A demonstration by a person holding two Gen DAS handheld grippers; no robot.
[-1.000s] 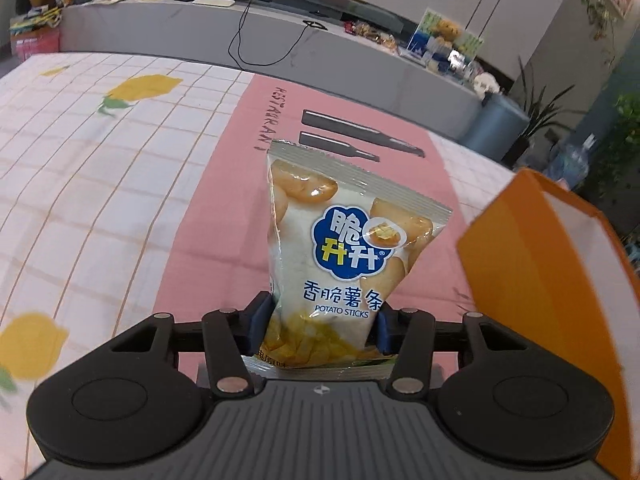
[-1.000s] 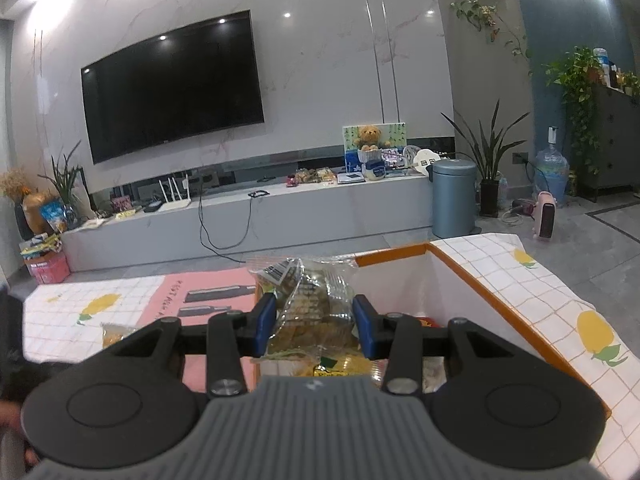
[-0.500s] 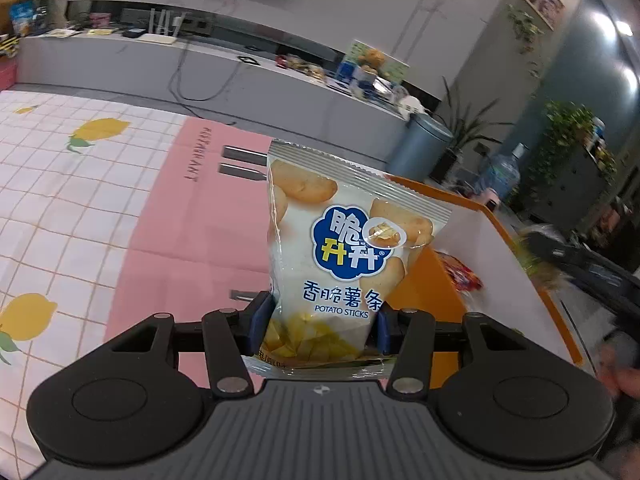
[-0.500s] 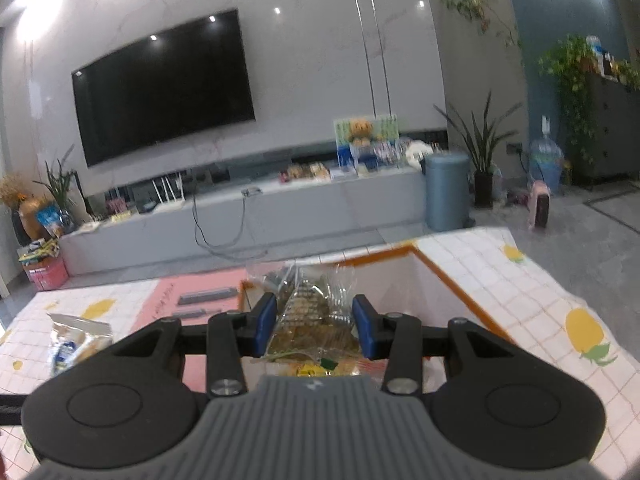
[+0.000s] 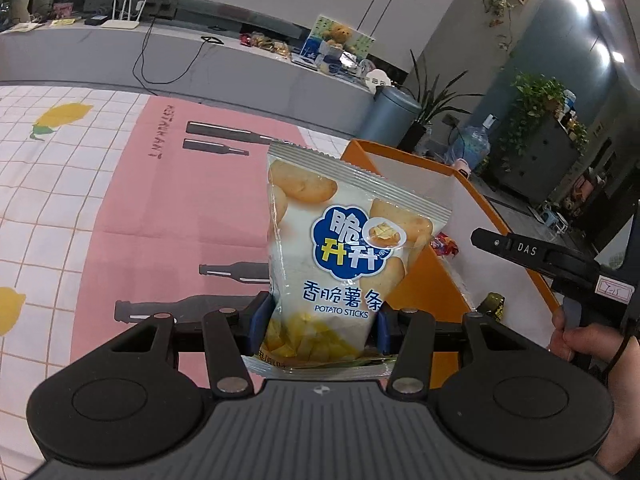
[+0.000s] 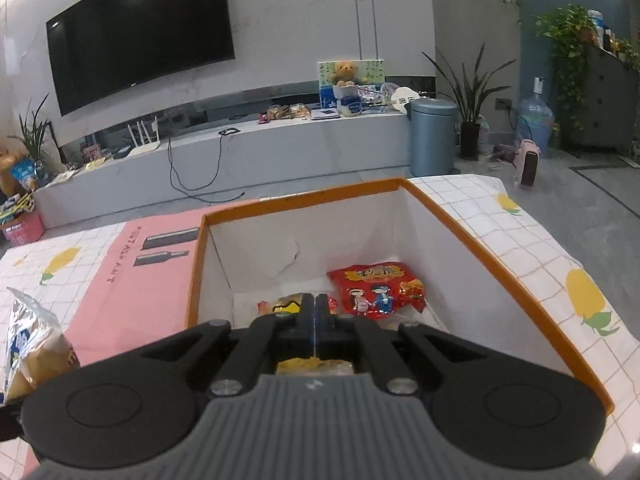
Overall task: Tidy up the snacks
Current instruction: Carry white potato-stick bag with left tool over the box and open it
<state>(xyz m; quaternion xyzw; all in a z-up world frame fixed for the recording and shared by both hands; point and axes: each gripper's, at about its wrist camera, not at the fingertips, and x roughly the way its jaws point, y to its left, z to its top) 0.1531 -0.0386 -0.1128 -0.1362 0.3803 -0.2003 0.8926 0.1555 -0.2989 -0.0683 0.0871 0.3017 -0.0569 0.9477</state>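
My left gripper point(image 5: 318, 322) is shut on a white and yellow bag of potato sticks point(image 5: 344, 256), held upright above the table just left of the orange box point(image 5: 420, 280). The bag also shows at the left edge of the right wrist view point(image 6: 32, 352). My right gripper point(image 6: 315, 312) is shut and empty, fingers pressed together above the open orange box point(image 6: 196, 264). Inside the box lie a red snack pack point(image 6: 376, 286), a yellow-wrapped snack point(image 6: 288, 304) and other packets partly hidden by my fingers. The right gripper's arm shows in the left wrist view point(image 5: 528, 252).
The table carries a white checked lemon cloth point(image 5: 48, 184) and a pink mat with bottle prints point(image 5: 180, 184). Beyond the table are a grey TV bench point(image 6: 280, 148), a blue bin point(image 6: 434, 136) and plants.
My right gripper let go of the clear snack bag it held and its fingers closed together over the box. My left gripper moved right with the potato sticks, nearer the box.
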